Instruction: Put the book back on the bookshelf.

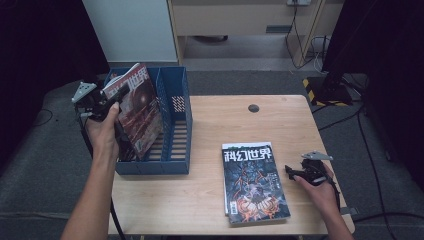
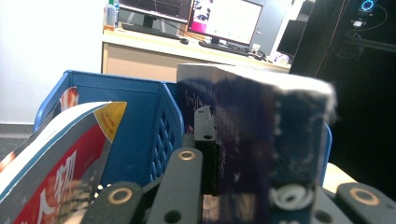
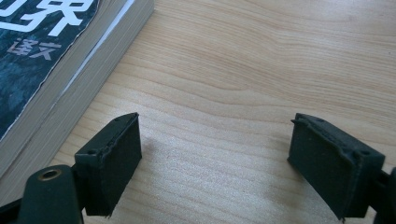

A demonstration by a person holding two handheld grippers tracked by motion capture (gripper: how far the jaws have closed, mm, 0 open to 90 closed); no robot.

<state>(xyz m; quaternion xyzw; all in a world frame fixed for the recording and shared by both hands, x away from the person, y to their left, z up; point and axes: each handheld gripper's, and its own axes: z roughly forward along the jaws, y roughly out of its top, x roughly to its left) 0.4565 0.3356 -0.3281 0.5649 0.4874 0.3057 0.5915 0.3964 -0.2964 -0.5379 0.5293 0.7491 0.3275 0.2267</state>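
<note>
At the table's left edge the left gripper (image 1: 102, 107) is clamped on a magazine (image 1: 137, 110), holding it upright and leaning over the left compartment of the blue file rack (image 1: 175, 125). The magazine's long axis runs up and down, its lower edge down inside the rack, so what remains, by my reading, is a straight lowering between the rack's outer wall and the divider (image 2: 161, 126). In the left gripper view a red-covered magazine (image 2: 60, 158) already leans in the rack, just beside the held one, and could catch it. Toward the front right of the table a stack of magazines (image 1: 255, 182) lies flat, long axis running front to back. Just beside its right edge the right gripper (image 3: 215, 163) rests over bare wood (image 3: 261, 60), jaws wide apart and empty; it is the nearer hand for that stack.
</note>
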